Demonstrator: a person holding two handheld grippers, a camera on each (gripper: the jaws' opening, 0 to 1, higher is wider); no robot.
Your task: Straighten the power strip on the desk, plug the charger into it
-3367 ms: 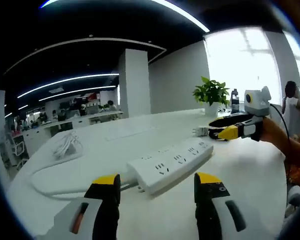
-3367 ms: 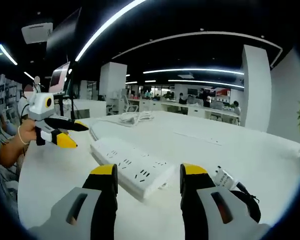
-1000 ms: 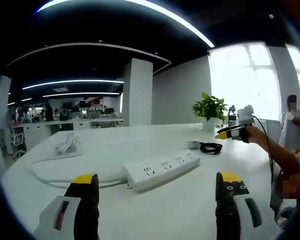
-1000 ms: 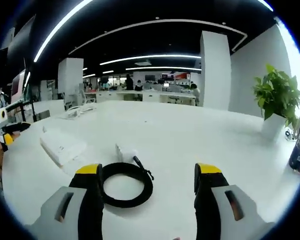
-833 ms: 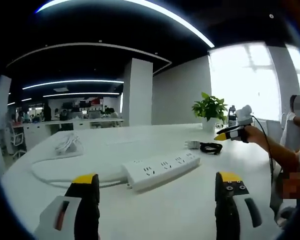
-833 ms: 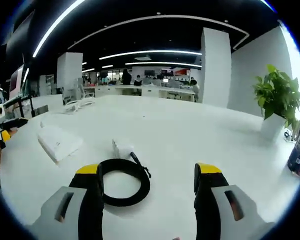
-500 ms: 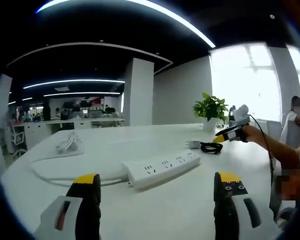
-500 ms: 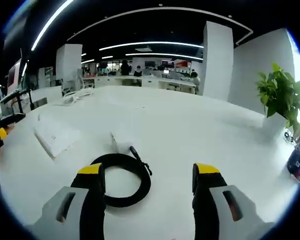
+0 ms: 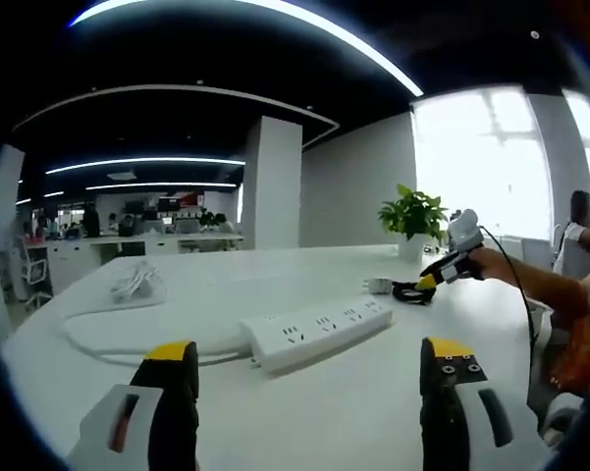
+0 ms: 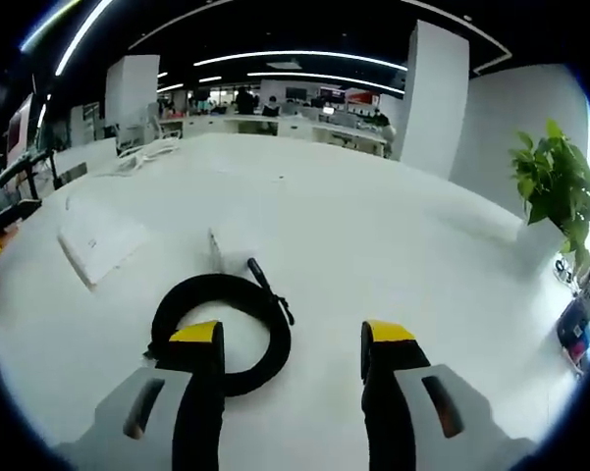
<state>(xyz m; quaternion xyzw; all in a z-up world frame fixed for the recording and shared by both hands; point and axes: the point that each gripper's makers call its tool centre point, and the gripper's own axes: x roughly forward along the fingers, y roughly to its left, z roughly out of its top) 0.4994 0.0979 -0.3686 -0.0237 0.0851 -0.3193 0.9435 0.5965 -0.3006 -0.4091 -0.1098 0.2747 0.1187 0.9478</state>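
While open, right gripper [image 10: 290, 343] over coiled charger cable [image 10: 221, 329], left finger inside coil

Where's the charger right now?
In the right gripper view, the white charger lies on the desk, beyond its coiled black cable, right of the power strip.

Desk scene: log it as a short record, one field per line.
surface: white desk
power strip: white, lying flat mid-desk, nothing plugged in that can be seen
strip cord: white, running off toward a bundle
charger: white block with black coiled cable, apart from the strip
left gripper: open, short of the strip, holding nothing
right gripper: open, over the coiled cable, not closed on it
background: potted plant
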